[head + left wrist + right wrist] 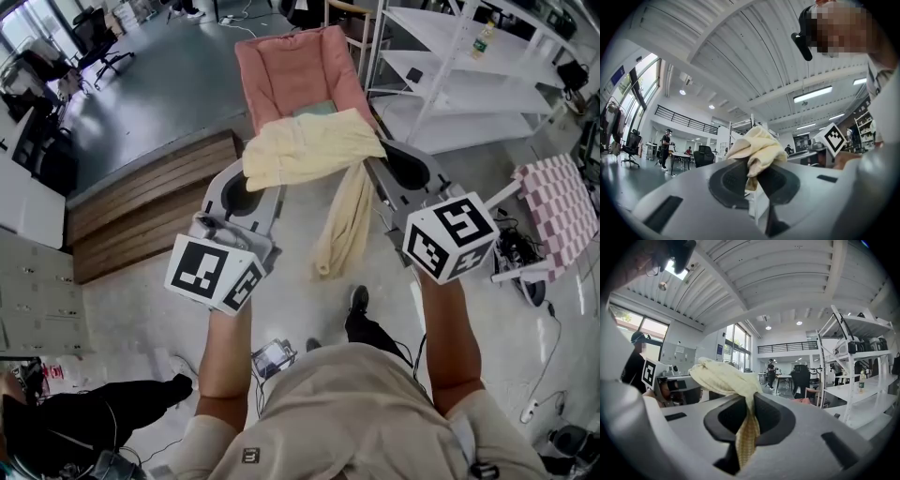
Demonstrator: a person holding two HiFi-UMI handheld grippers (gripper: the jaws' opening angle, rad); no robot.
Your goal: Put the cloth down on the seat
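Gripping a bunched fold of the cloth (309, 145), the left gripper (251, 180) is seen with its jaws clenched. In the left gripper view the pale yellow fabric is pinched between the pads and puffs out above them. The cloth is held in the air, spread between the two grippers, just in front of the pink seat (281, 66). No contact with the seat can be made out. A long tail (342, 225) is left hanging toward the floor on the right side. The far end is clamped by the right gripper (382, 161), jaws closed on it. In the right gripper view a strip of fabric trails down through the gap.

The cloth is judged light, soft and limp: no shape is kept, and it sags wherever it is unsupported. Slipping seems unlikely with the woven surface, and nothing about it is fragile. The top edge, taken at two points well apart, is judged the best hold, so the cloth is kept spread. The dangling tail is likely to land off the seat unless the cloth is carried well over the cushion.
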